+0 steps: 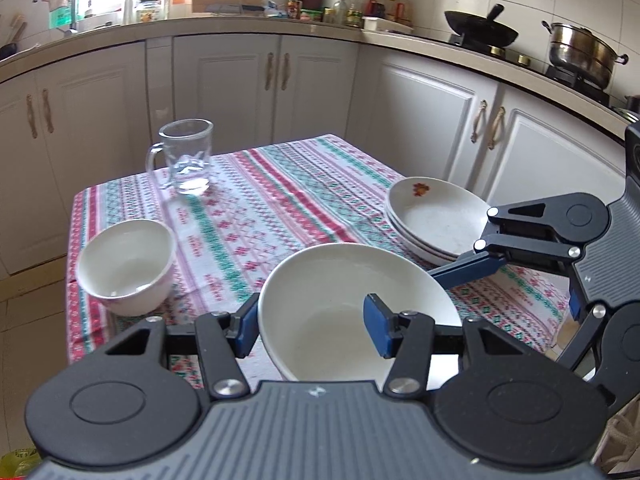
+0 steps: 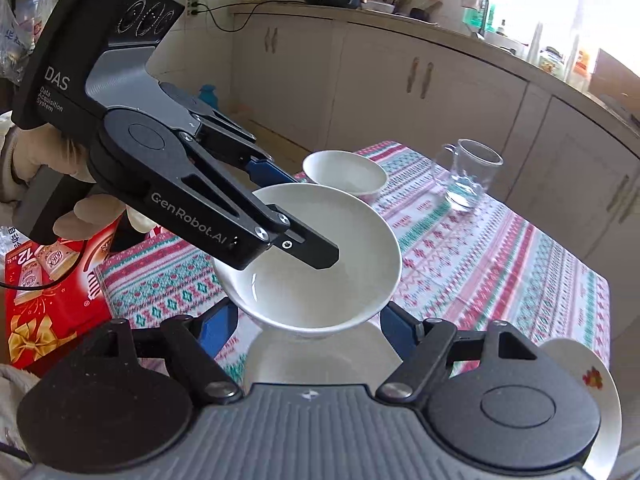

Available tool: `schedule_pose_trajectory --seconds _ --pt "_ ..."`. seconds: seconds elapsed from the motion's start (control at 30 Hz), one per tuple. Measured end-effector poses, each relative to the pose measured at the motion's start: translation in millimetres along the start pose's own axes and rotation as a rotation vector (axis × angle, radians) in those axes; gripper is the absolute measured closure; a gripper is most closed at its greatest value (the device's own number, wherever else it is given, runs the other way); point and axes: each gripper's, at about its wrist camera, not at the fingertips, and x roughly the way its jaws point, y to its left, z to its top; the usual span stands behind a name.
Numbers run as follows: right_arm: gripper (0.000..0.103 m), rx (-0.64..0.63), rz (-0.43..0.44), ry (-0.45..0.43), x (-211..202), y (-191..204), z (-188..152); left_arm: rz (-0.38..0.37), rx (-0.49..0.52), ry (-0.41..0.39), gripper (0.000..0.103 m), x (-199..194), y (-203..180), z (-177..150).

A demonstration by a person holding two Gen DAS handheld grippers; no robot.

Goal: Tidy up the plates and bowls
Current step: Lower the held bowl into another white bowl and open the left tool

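- Nearest the left wrist camera, left tool [image 1: 316, 326] is clamped on the rim of a wide white bowl [image 1: 352, 304], one pad inside, one outside; the bowl hangs tilted above the worktop [image 1: 256, 200], so a one-sided hold could let it swing or slip
- Small bowl [image 1: 126, 266] stands near the left edge and could be knocked off
- Stacked plates [image 1: 434, 220] lie at right, just beside the right tool [image 2: 308, 330]; whether its part-spread jaws hold the white plate [image 2: 324, 356] between them I cannot tell
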Motion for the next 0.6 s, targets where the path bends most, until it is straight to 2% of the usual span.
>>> schedule_pose_trajectory --seconds 0.3,0.6 --pt "0.021 0.04 -0.021 0.023 -16.3 -11.1 -27.4 -0.035 0.021 0.037 0.05 16.8 -25.0 -3.9" --pt "0.021 0.068 -0.009 0.053 -16.3 -14.6 -43.3 -0.047 0.02 0.073 0.05 28.0 -33.0 -10.4"
